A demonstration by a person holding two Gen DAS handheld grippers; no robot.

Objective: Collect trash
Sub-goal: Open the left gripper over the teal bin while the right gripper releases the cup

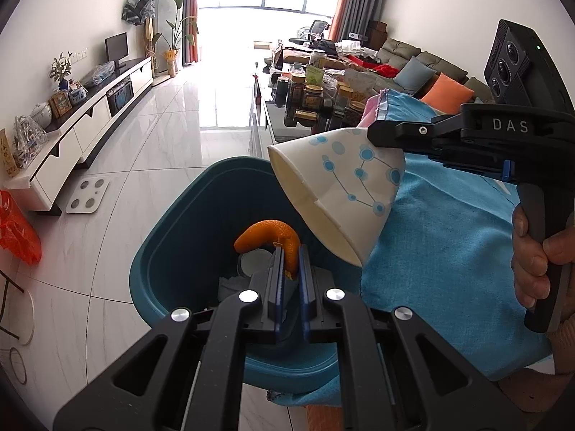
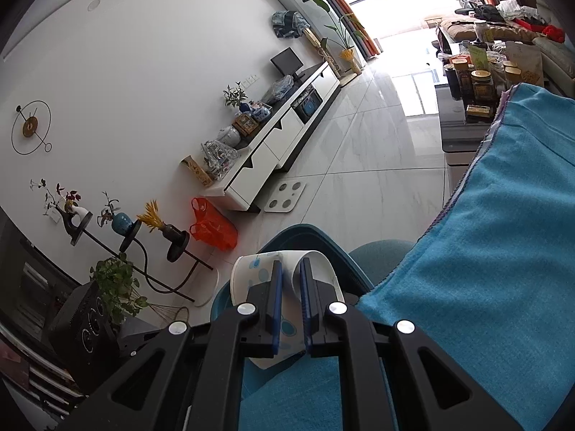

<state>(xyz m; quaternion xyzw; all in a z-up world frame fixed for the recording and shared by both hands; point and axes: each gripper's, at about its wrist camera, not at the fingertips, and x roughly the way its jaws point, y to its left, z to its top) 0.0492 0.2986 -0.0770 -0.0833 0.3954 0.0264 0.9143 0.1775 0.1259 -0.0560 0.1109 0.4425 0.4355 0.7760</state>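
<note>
1. Both tongs are loaded: the left gripper is nearly closed, pinching a curled orange peel; the right gripper squeezes the wall of a white paper cup with blue dots.
2. That peel hangs directly over the open teal plastic bin, above the paper scraps inside.
3. In the left view the cup lies tilted, mouth down-left, over the bin's right rim, so the left hand looks better placed to drop first.
4. Beside the bin, a blue towel covers the table edge.
</note>
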